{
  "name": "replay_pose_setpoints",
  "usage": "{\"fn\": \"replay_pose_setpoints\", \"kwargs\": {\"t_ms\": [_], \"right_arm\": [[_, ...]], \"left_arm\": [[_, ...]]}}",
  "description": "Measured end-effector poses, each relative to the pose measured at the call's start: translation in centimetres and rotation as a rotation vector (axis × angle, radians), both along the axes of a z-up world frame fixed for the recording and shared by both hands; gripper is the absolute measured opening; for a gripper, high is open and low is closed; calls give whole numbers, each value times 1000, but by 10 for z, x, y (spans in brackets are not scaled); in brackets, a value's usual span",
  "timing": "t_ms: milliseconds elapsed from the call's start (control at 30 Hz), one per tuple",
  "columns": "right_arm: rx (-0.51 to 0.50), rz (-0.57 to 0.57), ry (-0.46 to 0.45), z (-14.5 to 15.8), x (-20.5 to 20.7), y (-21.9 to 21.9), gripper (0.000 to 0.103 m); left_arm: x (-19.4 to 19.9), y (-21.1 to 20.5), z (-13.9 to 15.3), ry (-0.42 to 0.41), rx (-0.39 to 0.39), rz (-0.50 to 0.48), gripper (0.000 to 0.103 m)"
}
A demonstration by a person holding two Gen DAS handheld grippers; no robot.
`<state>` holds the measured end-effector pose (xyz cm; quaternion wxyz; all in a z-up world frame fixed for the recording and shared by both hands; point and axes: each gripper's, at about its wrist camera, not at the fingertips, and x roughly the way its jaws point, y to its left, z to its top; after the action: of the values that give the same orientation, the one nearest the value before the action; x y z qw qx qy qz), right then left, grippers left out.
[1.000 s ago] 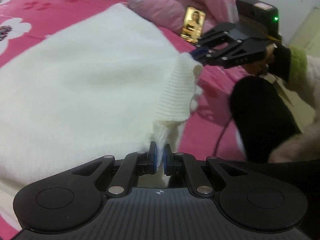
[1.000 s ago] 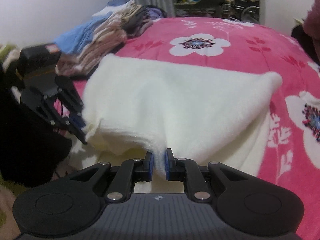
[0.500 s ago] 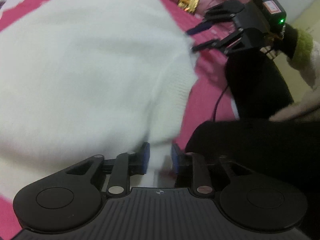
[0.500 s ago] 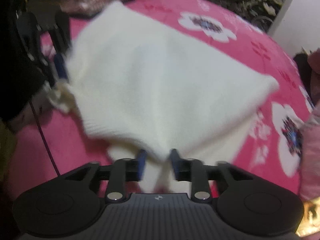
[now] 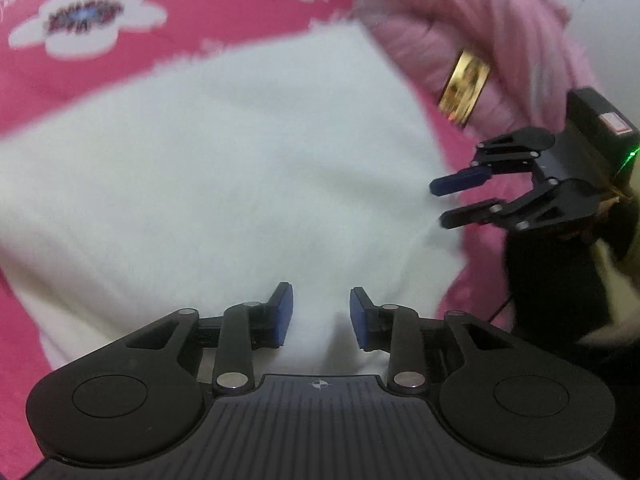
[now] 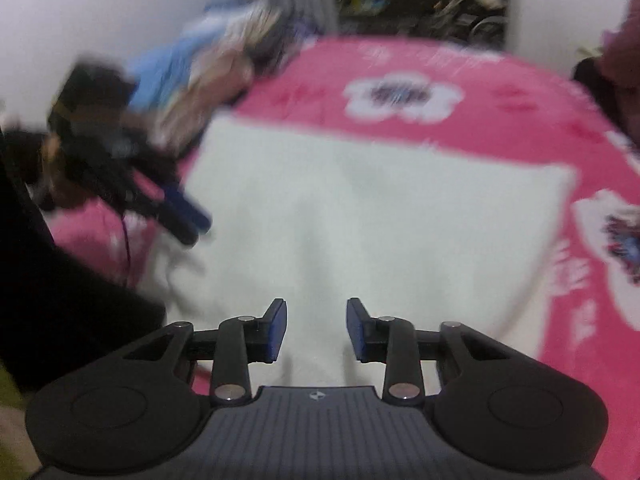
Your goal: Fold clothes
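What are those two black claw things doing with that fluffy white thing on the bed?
A person holds a gripper in each hand and is folding a white sweater on a pink flowered blanket. The left gripper and the right gripper are both open and hold nothing. The sweater lies folded on the bed below them.

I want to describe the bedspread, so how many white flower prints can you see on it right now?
3. In the right wrist view, one white flower lies beyond the white sweater, and one at its right. The left wrist view shows another at upper left. The sweater may hide more.
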<state>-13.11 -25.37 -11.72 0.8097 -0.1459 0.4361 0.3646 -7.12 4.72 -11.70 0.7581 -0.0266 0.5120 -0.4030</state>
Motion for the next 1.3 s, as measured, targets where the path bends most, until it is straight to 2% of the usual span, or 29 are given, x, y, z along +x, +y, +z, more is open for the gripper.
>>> {"fn": "replay_pose_setpoints", "kwargs": {"t_ms": [33,67,133,233,267,333,367,433,467,500,533,600,633,667,700,767,833,900,1000,1067,1133,1167,1200,1233,1300], "right_arm": [[-86,4,13,-21,1,6,33],[-122,7,5,-30,-1,7,34],[-117,1,-18,-27,-3,6,34],[-63,-65,10,5,10,1,34],[-13,-90,-8,18,16,-4,35],[53,-166,-55,40,36,-13,35],[73,-194,-80,46,46,-15,30],[103,-256,-136,46,68,-18,19],[117,-290,-164,45,79,-19,17],[110,-320,-186,38,88,-21,16],[89,-348,-204,27,95,-24,16],[22,-416,-179,-9,108,-34,10],[33,-428,-173,-24,110,-43,10],[36,-433,-165,-27,112,-45,10],[32,-433,-157,-20,113,-43,10],[26,-433,-141,-5,117,-40,10],[30,-429,-144,9,120,-35,11],[76,-433,-193,29,120,-30,12],[151,-475,-283,47,136,-26,12],[162,-527,-310,40,154,-30,13],[106,-600,-261,11,178,-41,12],[93,-639,-190,-13,190,-52,10],[124,-654,-161,-29,193,-61,9],[175,-656,-171,-36,189,-69,9],[204,-666,-172,-37,185,-72,9]], "left_arm": [[0,5,-8,14,7,5,31],[0,10,-8,30,-11,12,31],[0,15,2,56,-22,32,31],[0,26,23,26,-73,80,37],[4,29,30,11,-104,99,42],[12,35,41,-30,-156,145,46],[16,36,42,-62,-162,180,46],[25,30,34,-109,-127,290,47],[27,34,27,-121,-102,341,47],[26,36,16,-125,-62,405,45],[24,42,3,-109,-52,453,38],[15,57,-8,-95,-110,512,33],[11,62,-10,-92,-139,534,33],[10,62,-7,-86,-135,538,34],[10,60,-2,-78,-120,534,34],[8,63,11,-72,-110,547,41],[9,60,28,-123,-123,565,43],[12,55,41,-207,-114,578,44],[25,50,37,-297,-53,673,45],[34,54,19,-325,33,775,42],[39,71,-11,-283,52,838,35],[38,74,-13,-285,34,842,35],[37,77,-14,-288,15,844,35],[35,79,-15,-291,-5,846,35],[35,73,-13,-317,34,821,35]]}}
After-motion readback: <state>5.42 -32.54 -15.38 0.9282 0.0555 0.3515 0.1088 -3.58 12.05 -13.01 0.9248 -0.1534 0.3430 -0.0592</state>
